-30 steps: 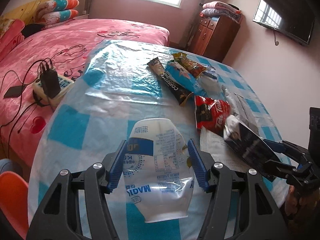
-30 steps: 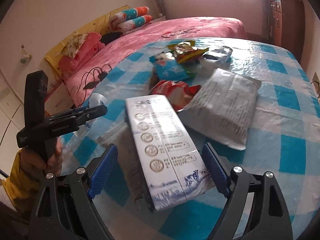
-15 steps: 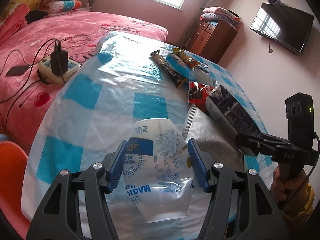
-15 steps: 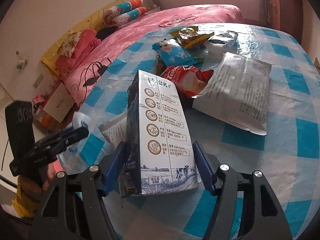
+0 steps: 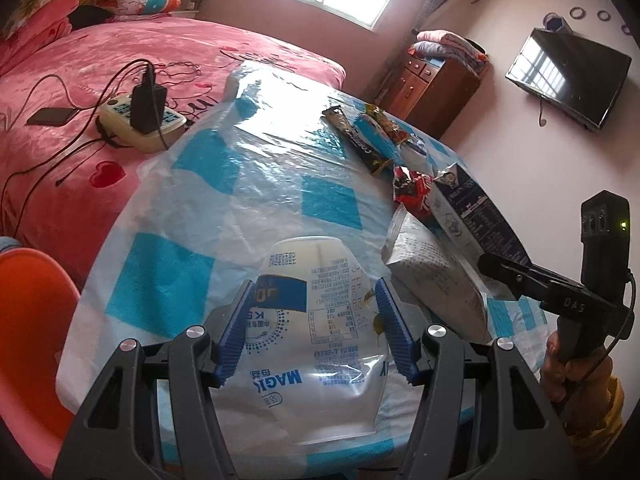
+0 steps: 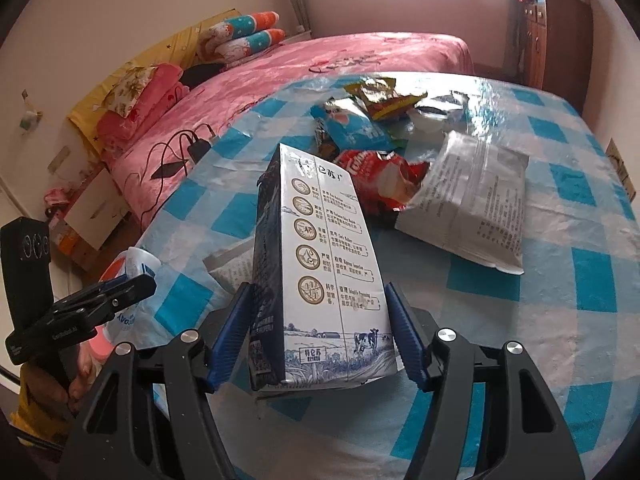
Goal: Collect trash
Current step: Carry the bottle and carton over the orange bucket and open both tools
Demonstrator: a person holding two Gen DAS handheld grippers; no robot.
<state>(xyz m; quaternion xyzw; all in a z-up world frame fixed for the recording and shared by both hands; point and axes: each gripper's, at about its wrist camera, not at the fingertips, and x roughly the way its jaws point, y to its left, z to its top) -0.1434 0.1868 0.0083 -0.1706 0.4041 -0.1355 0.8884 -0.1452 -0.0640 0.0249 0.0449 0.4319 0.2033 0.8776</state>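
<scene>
The right gripper (image 6: 318,330) clamps a milk carton (image 6: 320,264), tilted above the checked table (image 6: 560,312). The left gripper (image 5: 314,326) grips a crumpled white pouch (image 5: 316,328) over the table's near edge, beside a grey packet (image 5: 436,284).

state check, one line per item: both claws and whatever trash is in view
left claw: shut on white plastic pouch
right claw: just closed on milk carton, carton lifted
grey foil bag: flat on table
red snack wrapper: crumpled, on table
blue snack bag: on table
</scene>
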